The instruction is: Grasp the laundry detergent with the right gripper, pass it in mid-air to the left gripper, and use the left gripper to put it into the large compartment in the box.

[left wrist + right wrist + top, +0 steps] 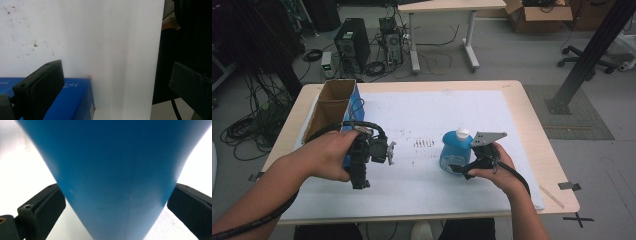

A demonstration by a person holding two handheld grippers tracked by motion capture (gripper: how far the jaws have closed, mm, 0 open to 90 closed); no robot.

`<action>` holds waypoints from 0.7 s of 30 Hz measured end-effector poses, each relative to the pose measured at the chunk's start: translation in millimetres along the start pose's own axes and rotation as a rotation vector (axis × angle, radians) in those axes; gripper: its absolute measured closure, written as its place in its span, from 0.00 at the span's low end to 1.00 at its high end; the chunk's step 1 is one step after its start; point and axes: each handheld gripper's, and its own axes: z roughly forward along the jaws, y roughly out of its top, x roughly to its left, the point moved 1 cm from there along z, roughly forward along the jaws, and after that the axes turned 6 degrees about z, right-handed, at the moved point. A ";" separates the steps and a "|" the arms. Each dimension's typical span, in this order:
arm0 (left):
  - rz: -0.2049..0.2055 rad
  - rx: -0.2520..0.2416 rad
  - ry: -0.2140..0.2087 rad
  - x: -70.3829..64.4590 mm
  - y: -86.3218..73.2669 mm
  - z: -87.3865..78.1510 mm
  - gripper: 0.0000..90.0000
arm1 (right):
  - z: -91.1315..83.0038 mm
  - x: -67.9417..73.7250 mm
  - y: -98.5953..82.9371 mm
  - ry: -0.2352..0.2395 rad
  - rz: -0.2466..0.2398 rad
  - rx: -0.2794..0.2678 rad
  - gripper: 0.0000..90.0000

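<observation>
Right gripper (458,169), lower right of centre in the high view: jaws clamp the blue bottle (455,149) at both flanks, keeping it upright on the white sheet (422,115). Left gripper (362,167), jaws spread and empty, hovers beside the blue box (75,100), probably waiting to assist.
</observation>
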 end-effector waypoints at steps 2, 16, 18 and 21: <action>-0.003 -0.001 0.002 -0.1 -0.5 -0.8 0.00 | 0.5 0.2 0.7 0.002 -0.001 -0.007 0.02; -0.007 -0.001 0.005 -3.4 -1.4 -1.3 0.00 | 4.5 2.5 -5.5 -0.009 0.017 -0.037 0.04; -0.005 0.000 0.006 -3.2 -1.5 -1.1 0.00 | 4.6 2.8 -5.7 -0.014 0.018 -0.042 0.05; -0.006 0.001 0.006 -3.1 -1.8 -1.3 0.00 | 3.4 2.5 -5.8 -0.022 0.019 -0.057 0.08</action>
